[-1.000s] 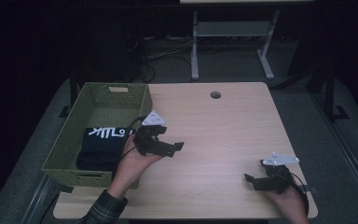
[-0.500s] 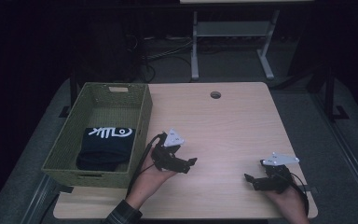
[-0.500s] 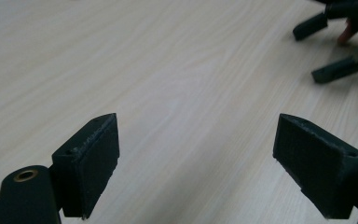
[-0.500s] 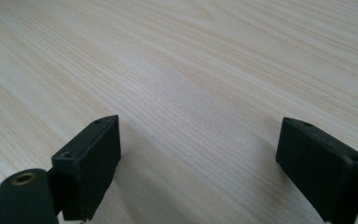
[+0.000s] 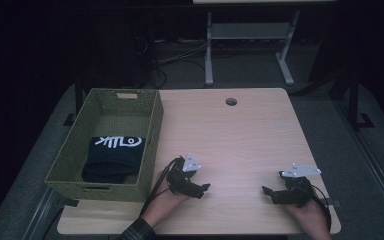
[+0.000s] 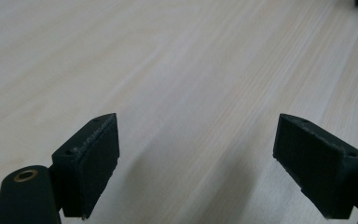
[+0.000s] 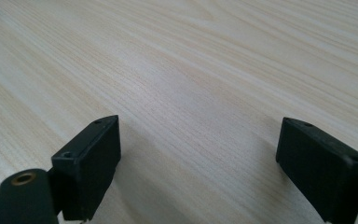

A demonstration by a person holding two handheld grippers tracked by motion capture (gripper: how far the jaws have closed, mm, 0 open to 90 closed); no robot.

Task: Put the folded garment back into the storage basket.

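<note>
My left gripper rests low over the wooden table near its front edge, just right of the green woven basket. In the left gripper view its jaws stand wide apart, open, with bare wood between them. My right gripper sits at the front right of the table, pointing left. It is open too, its pads well apart over bare wood. A folded black garment with white print lies inside the basket.
A round cable hole sits near the table's far edge. Behind the table stands a metal frame with cables on the dark floor. The basket takes up the table's left side.
My left gripper has come down and toward the front edge, moving away from the basket's rim to just above the tabletop. The right gripper has stayed where it was.
</note>
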